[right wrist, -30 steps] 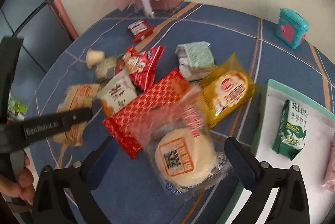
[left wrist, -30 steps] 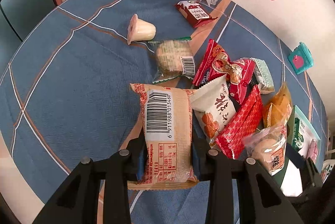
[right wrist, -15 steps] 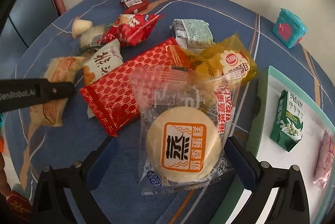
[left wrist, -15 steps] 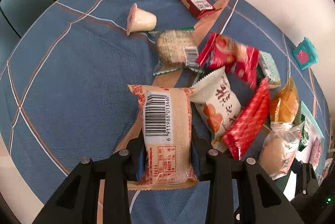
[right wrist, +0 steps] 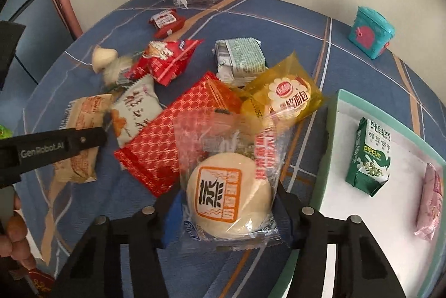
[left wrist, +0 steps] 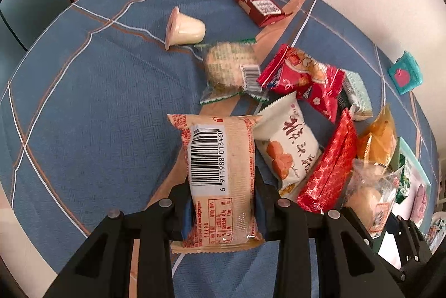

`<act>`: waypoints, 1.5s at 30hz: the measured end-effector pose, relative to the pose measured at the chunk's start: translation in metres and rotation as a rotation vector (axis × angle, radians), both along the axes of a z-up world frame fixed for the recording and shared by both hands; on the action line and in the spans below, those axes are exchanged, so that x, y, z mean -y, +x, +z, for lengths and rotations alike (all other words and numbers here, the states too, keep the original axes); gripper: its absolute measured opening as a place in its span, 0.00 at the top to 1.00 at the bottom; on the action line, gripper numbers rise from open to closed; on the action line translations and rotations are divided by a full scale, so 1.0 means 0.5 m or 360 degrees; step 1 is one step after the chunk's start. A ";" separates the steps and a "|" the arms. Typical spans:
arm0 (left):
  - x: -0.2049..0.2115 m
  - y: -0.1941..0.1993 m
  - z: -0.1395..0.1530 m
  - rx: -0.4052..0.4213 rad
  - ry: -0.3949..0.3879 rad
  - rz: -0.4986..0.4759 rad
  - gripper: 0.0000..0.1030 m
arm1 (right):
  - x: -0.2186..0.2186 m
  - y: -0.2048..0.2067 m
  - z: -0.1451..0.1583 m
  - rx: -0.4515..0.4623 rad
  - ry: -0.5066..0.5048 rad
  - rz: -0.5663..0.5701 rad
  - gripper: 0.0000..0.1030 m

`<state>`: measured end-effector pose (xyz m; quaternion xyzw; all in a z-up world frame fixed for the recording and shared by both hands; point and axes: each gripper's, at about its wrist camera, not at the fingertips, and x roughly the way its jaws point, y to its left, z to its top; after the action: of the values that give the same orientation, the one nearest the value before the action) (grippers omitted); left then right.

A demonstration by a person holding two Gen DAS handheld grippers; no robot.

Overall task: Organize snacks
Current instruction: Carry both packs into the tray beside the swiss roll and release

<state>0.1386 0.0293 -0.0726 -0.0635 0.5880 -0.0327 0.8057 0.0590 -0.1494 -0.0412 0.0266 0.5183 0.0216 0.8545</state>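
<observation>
Left tongs clamp a tan barcoded snack packet above the blue tablecloth.

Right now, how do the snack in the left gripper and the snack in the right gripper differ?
The tan barcode packet is opaque and oblong; the clear-wrapped round bun shows its contents through the film. The tan barcode packet shows its back, barcode up; the round bun shows an orange square label. The left gripper is clamped shut on its packet; the right gripper has just been closing, its jaws now against the bun's wrapper. Both are single sealed snacks, gripped near the lower end.
</observation>
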 end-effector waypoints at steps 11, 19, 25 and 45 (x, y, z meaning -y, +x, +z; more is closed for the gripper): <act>-0.001 -0.015 0.085 0.0146 -0.0045 0.0022 0.65 | -0.010 -0.019 0.047 0.0047 0.0070 -0.0001 0.46; 0.016 -0.028 0.118 0.0214 -0.0042 -0.0024 0.65 | 0.045 -0.038 0.072 0.0021 0.0220 -0.0162 0.46; 0.067 -0.047 0.146 0.0252 -0.0052 -0.0116 0.65 | 0.097 -0.064 0.090 0.0026 0.0239 -0.0278 0.46; 0.395 -0.163 0.175 0.0284 -0.0123 -0.0753 0.65 | 0.406 -0.191 0.095 0.0070 0.0287 -0.0810 0.46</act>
<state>0.0573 -0.1680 0.0150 0.0482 0.5113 -0.2484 0.8213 -0.0367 -0.3524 0.0064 0.2314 0.4722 -0.1471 0.8378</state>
